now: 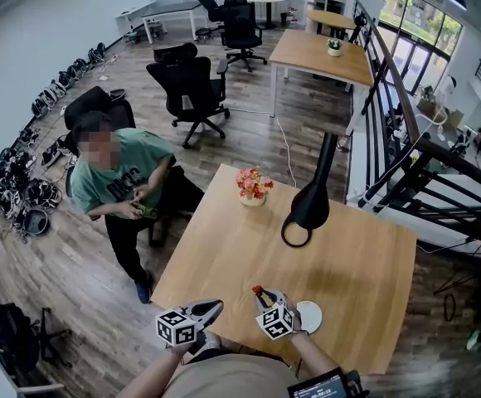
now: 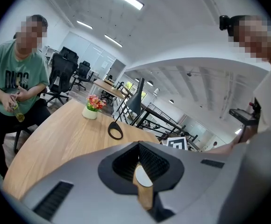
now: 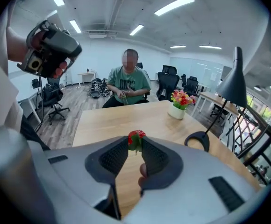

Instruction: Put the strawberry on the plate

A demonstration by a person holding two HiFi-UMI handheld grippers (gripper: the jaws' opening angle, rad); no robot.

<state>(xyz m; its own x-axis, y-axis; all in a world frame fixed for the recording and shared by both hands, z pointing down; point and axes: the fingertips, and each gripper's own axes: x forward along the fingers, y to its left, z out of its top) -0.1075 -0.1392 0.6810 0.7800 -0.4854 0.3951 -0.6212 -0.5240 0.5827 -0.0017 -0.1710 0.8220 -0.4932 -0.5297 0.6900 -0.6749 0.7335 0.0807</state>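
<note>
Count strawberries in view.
1: a small red strawberry pinched in the right claw, over the light wooden table near the round white plate. None visible elsewhere; others could be hidden.

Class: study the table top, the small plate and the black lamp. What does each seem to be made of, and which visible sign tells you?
The table top looks like wood or wood-look laminate with a matte finish: pale grain lines run along it. The plate is plain white and smooth, either ceramic or plastic; the look leaves it open. The lamp is black and smooth with a faint sheen, probably painted metal or plastic.
</note>
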